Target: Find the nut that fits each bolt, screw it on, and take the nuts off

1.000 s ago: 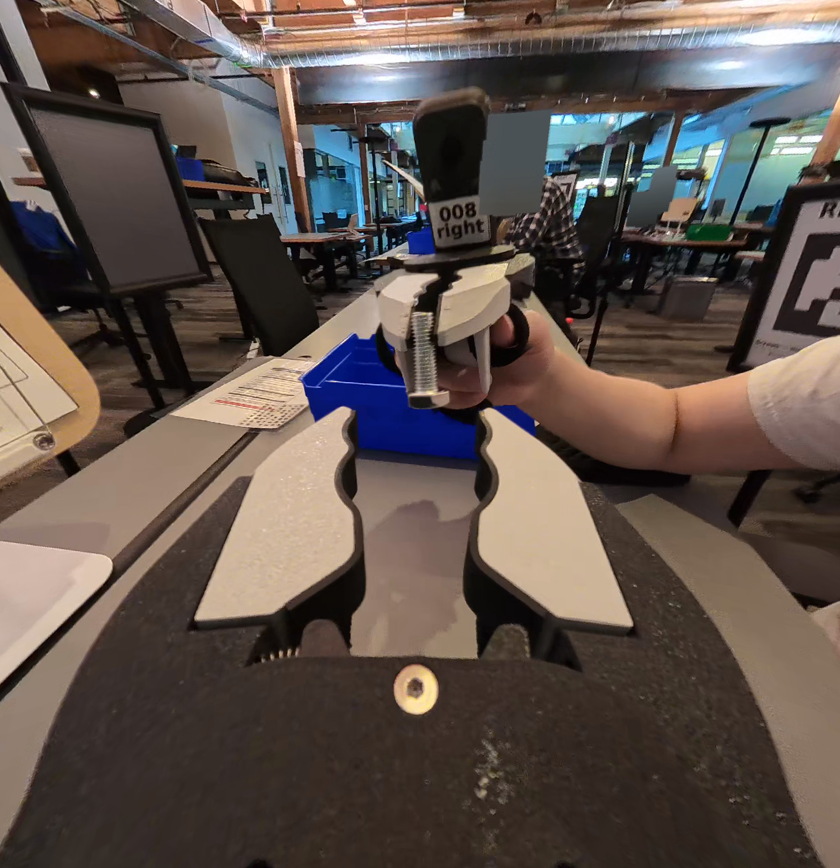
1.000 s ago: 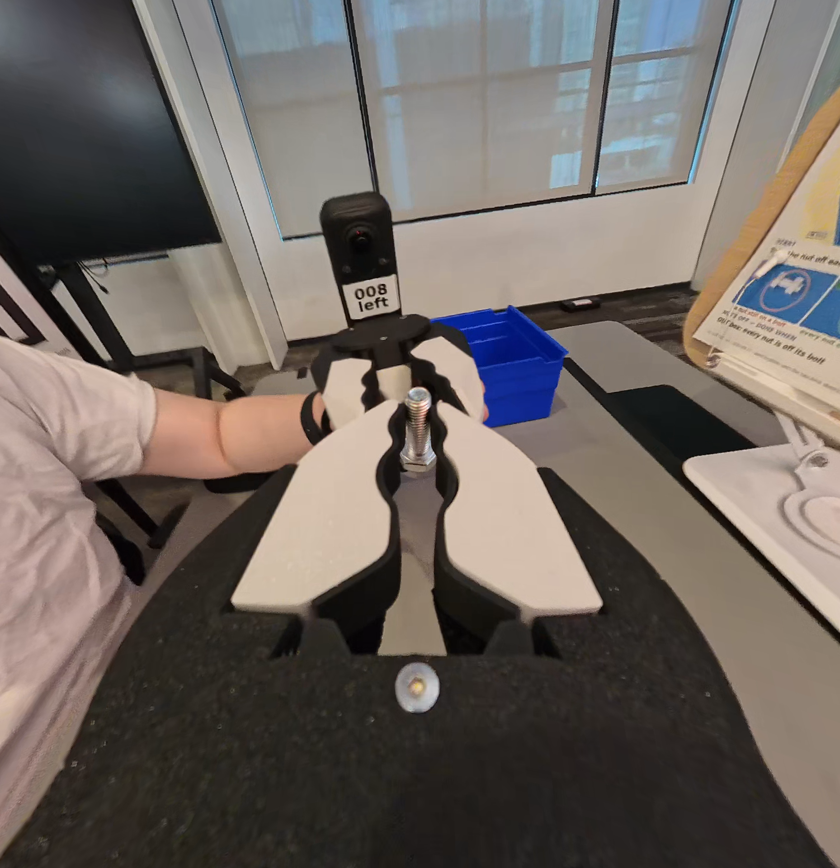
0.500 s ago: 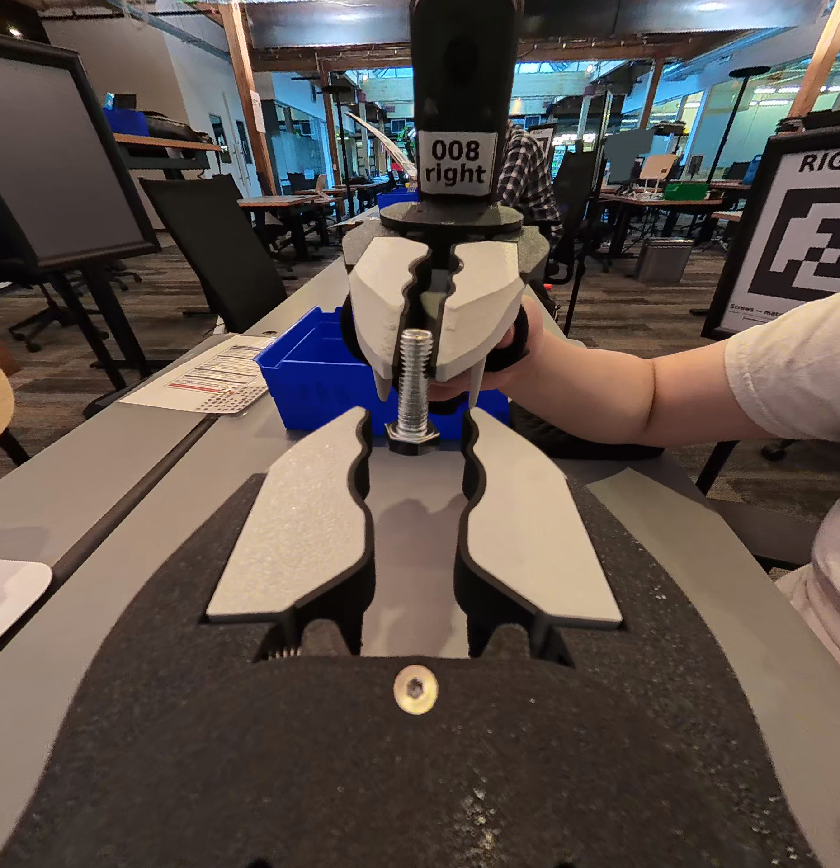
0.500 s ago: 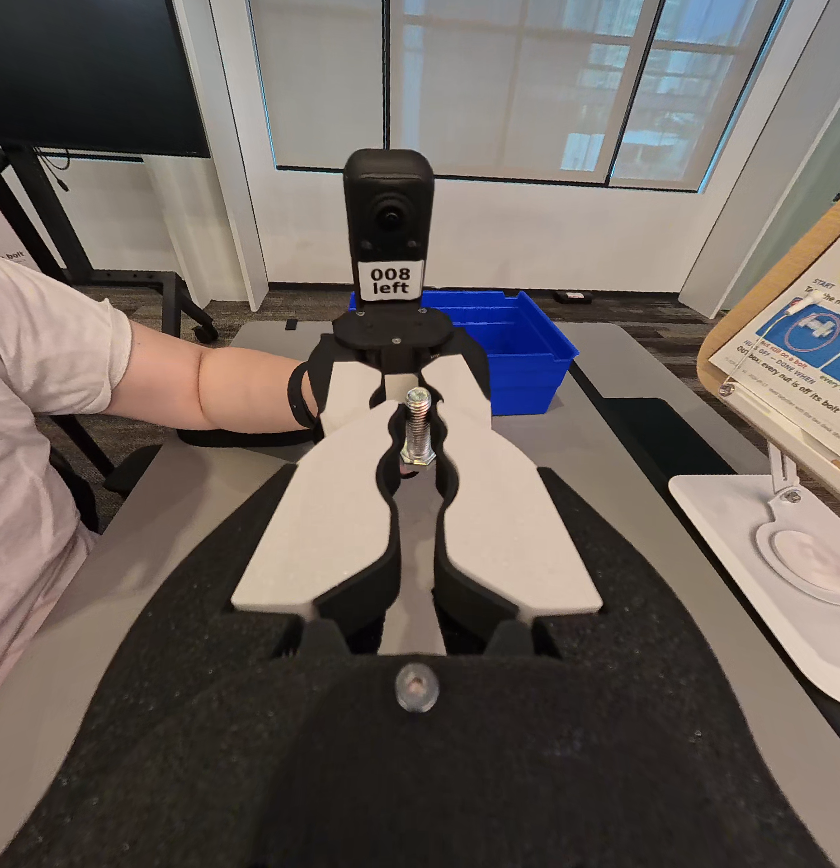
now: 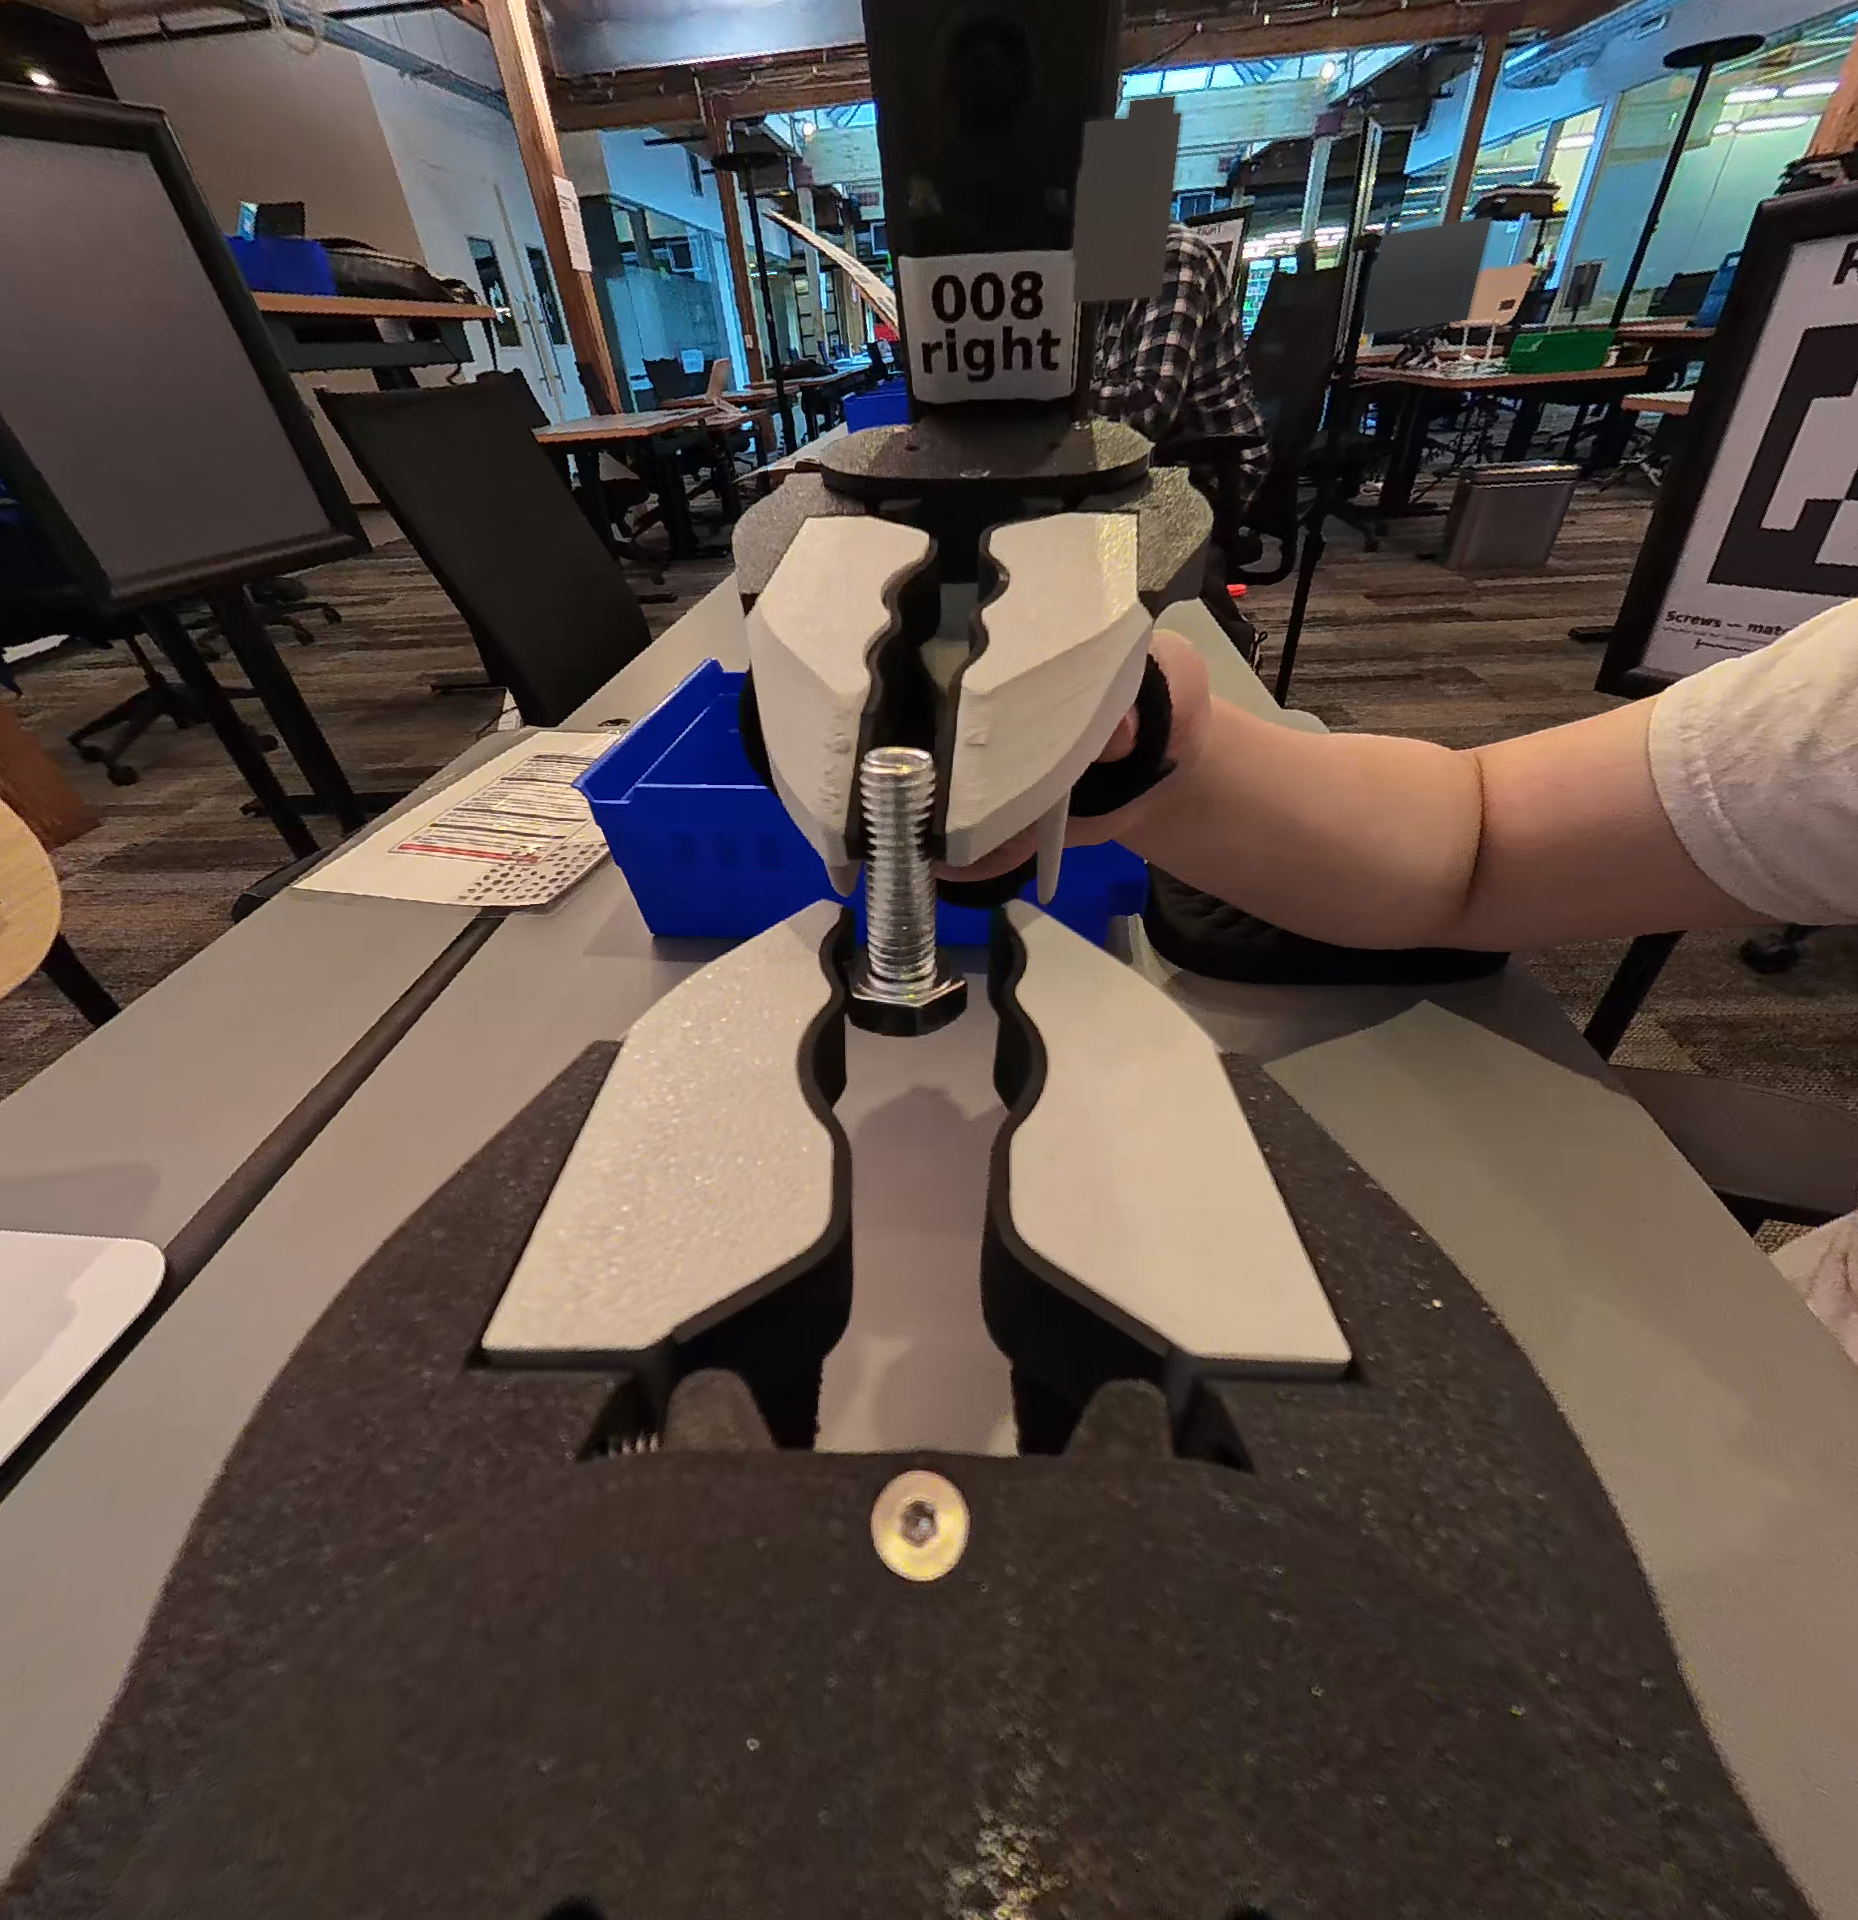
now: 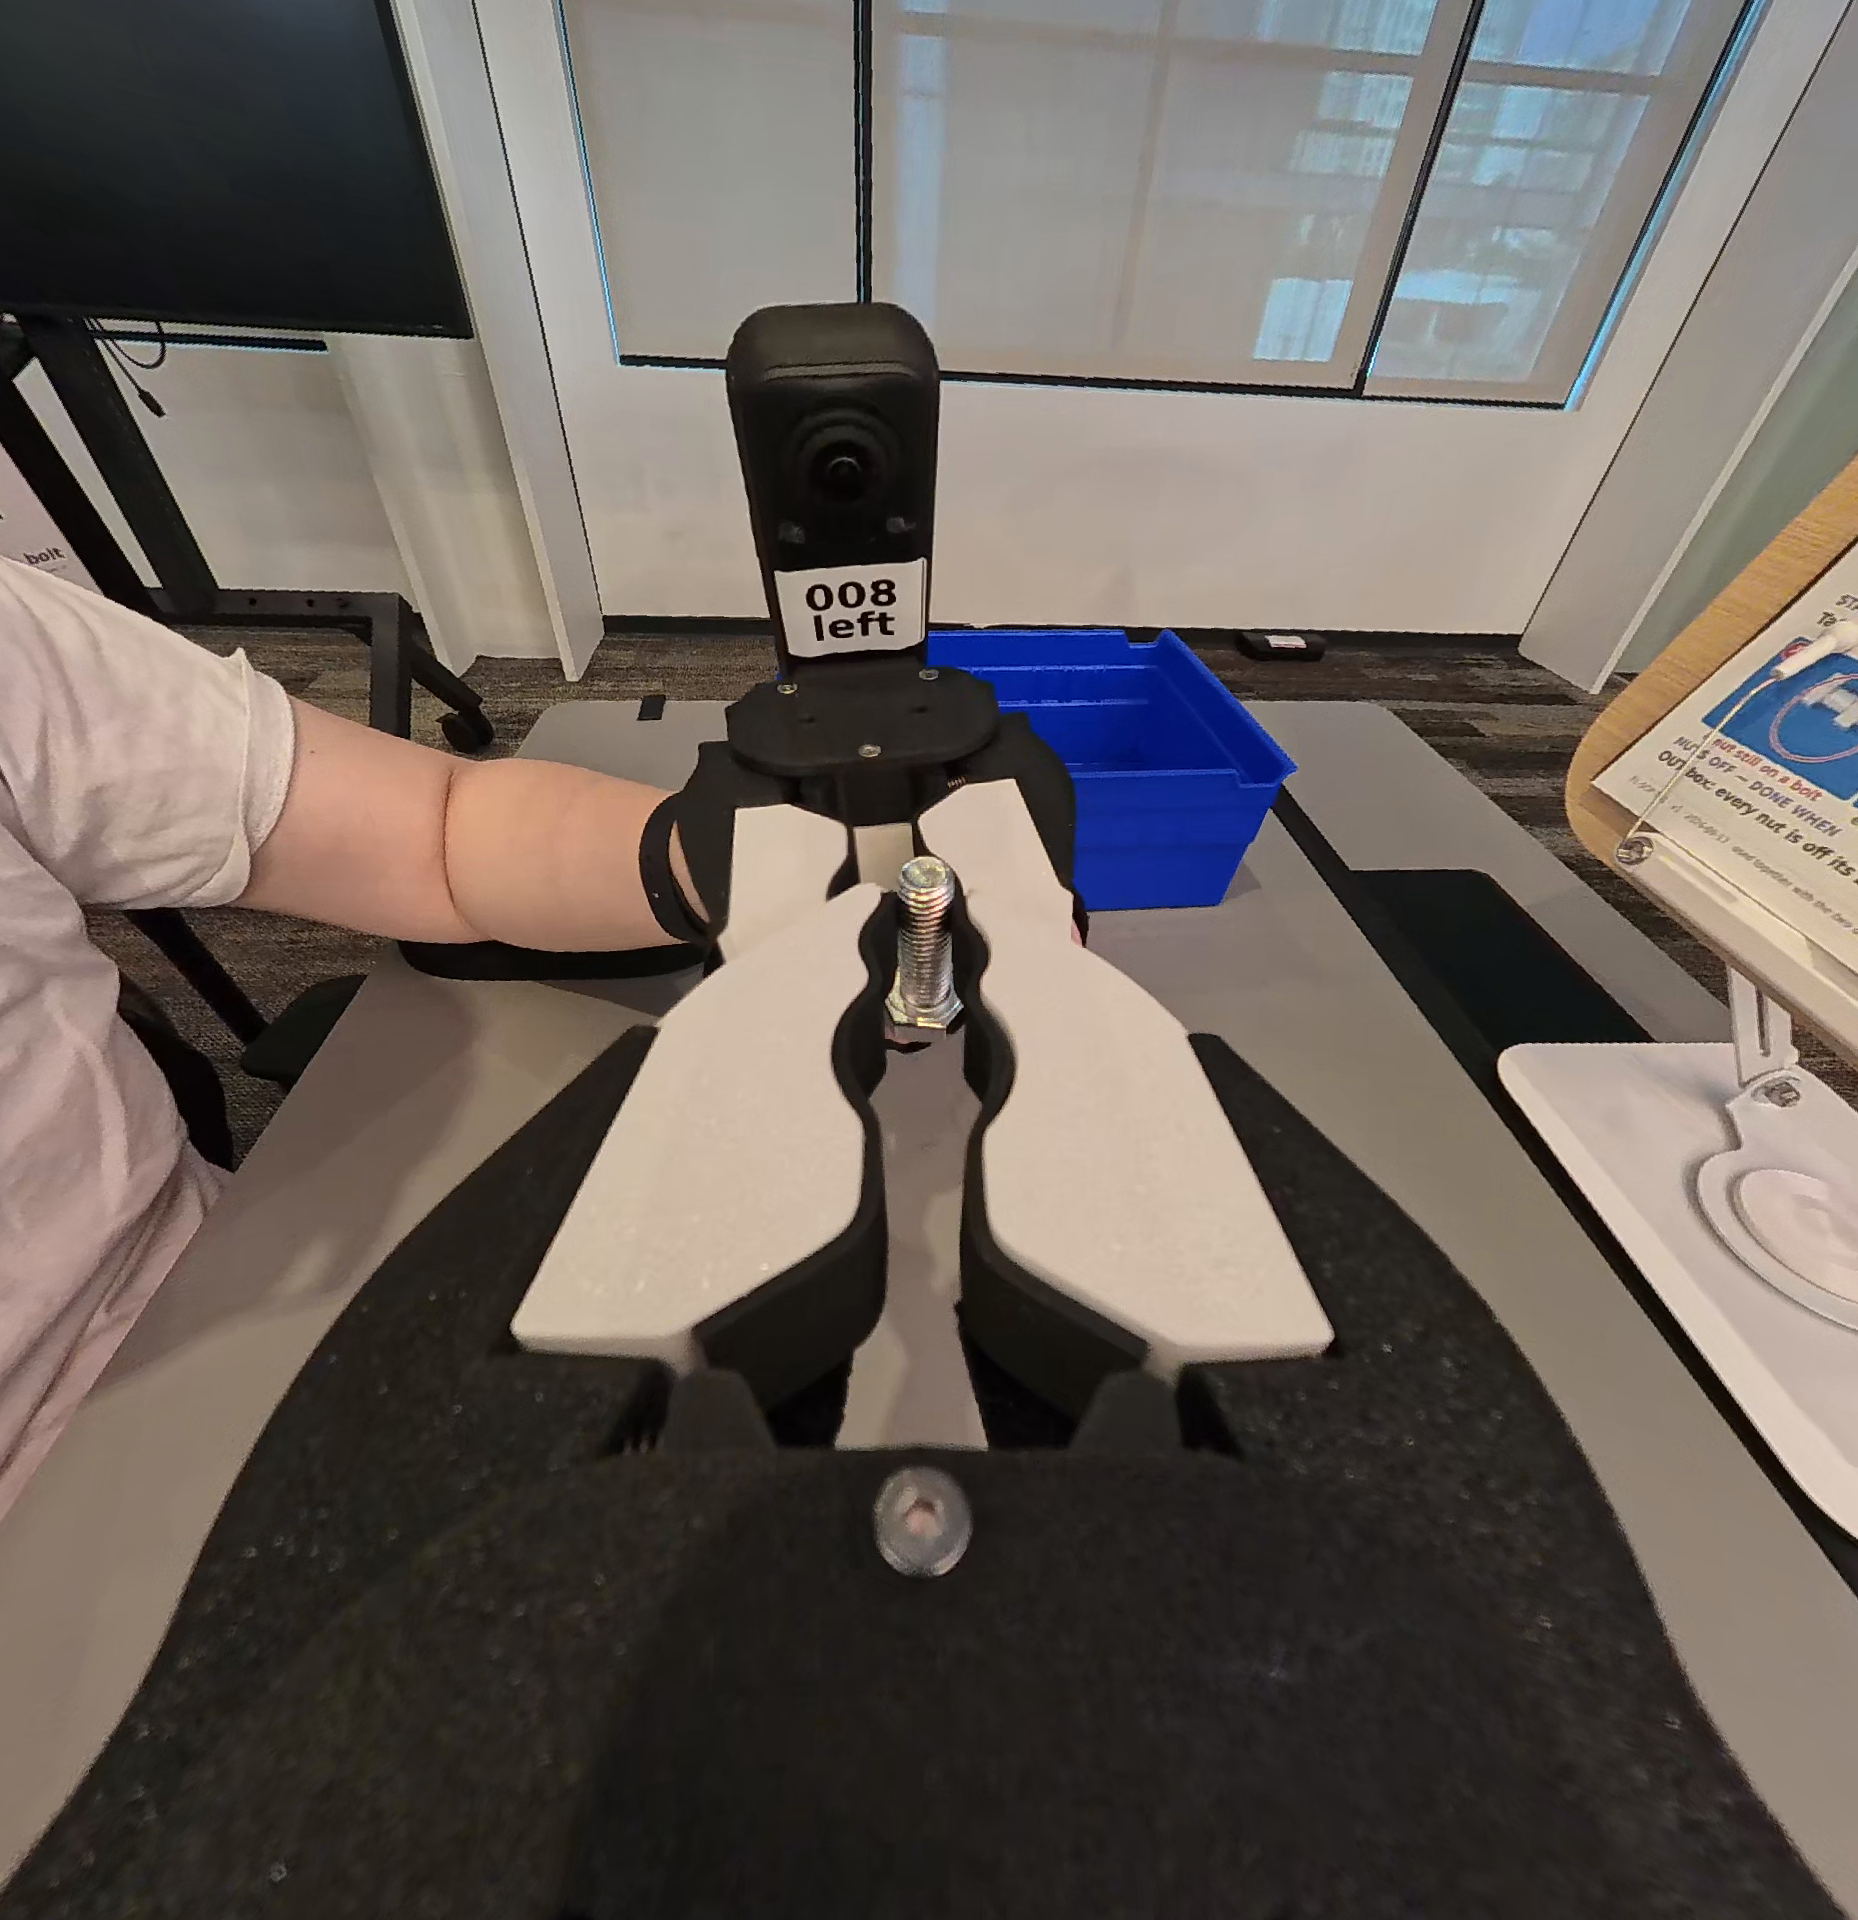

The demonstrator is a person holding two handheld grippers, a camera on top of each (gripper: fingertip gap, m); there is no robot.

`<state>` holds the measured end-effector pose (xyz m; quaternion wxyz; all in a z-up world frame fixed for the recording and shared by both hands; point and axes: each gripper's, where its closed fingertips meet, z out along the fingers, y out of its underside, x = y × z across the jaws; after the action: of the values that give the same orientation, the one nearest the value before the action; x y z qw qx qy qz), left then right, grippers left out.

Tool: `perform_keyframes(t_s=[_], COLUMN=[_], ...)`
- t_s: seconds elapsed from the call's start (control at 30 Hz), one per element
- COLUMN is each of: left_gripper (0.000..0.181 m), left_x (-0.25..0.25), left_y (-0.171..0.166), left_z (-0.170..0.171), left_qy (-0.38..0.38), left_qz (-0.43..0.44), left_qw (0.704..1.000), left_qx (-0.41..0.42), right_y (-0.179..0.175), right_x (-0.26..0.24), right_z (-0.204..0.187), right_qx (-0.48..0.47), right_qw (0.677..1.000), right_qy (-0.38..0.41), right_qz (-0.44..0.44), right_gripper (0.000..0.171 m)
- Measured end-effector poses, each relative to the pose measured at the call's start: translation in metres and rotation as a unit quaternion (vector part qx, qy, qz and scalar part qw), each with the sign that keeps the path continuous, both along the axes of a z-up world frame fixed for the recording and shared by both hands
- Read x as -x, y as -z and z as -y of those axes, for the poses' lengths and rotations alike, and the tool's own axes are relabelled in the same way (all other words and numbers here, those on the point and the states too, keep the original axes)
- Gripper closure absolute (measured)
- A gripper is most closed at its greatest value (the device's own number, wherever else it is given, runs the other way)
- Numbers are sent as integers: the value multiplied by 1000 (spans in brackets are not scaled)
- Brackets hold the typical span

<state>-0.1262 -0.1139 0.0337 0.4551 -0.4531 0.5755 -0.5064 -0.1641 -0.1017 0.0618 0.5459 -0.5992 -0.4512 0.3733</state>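
Steel bolt (image 6: 923,961) clamped upright in right hand-held gripper (image 6: 920,940).

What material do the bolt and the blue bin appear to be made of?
The bolt looks like bright plated steel: silvery, shiny, with sharp threads and a hex head. The blue bin looks like moulded plastic: one even saturated colour, a soft sheen and thin smooth walls. Neither can be confirmed by sight alone.

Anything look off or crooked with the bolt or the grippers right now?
Nothing stands out. The bolt stands straight, head down, gripped by the right gripper on its threaded shaft, with no nut on it. The left gripper is open, its fingertips on either side of the bolt head. The blue bin sits upright on the table.
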Motion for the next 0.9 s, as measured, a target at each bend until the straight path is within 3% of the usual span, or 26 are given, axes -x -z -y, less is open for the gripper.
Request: perform_keyframes(t_s=[0.27, 0.9], left_gripper=[165, 159], left_x=[1, -3], left_y=[1, 1], left_z=[-7, -10], left_qy=[-13, -36], left_qz=[-1, 5], left_qw=[1000, 999], left_qx=[7, -1], right_y=[0, 1], right_x=[-1, 2], right_z=[-2, -4], right_qx=[-10, -8], right_qw=[1000, 1000], right_qy=[10, 18], right_qz=[5, -9], right_gripper=[162, 162])
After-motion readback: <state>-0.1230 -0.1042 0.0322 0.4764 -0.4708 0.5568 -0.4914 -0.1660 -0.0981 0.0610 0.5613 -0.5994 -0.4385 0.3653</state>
